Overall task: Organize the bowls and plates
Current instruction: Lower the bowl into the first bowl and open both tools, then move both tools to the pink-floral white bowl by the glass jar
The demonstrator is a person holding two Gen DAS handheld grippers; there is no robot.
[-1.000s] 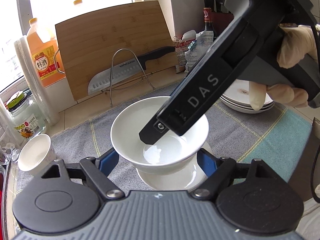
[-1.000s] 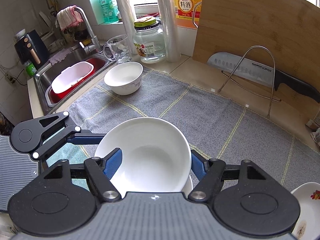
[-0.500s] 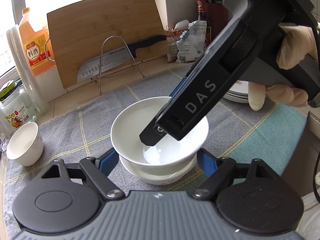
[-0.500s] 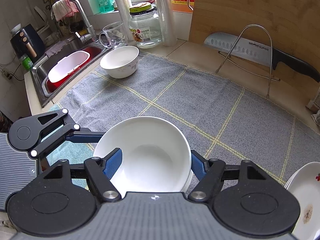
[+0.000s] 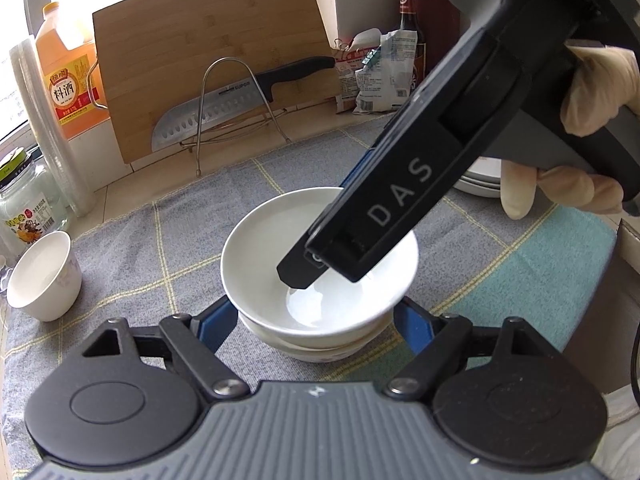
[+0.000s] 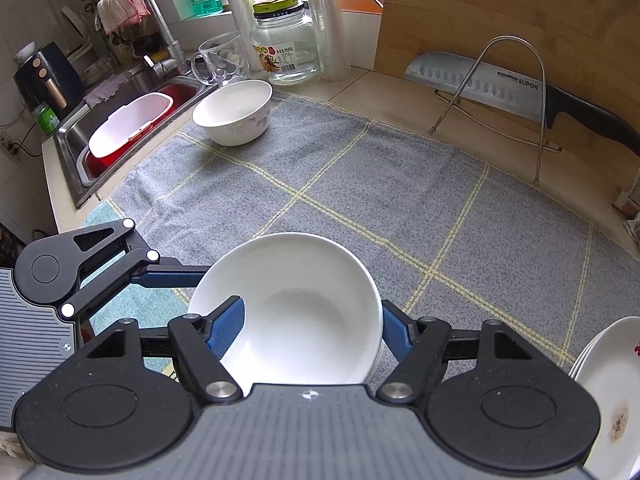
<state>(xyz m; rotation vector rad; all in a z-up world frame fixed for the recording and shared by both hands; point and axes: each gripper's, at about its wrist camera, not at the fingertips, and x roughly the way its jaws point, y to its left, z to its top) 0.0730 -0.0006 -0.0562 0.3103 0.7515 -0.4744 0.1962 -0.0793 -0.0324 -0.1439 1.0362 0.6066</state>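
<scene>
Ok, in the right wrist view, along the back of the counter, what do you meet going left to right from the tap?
Faucet → glass mug → glass jar → cutting board → knife.

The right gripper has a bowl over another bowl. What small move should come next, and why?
Probably open the right gripper slightly to let go. Its fingers pinch the wall of the upper bowl, which already looks nested in the lower bowl. I cannot tell whether it is fully seated.
</scene>
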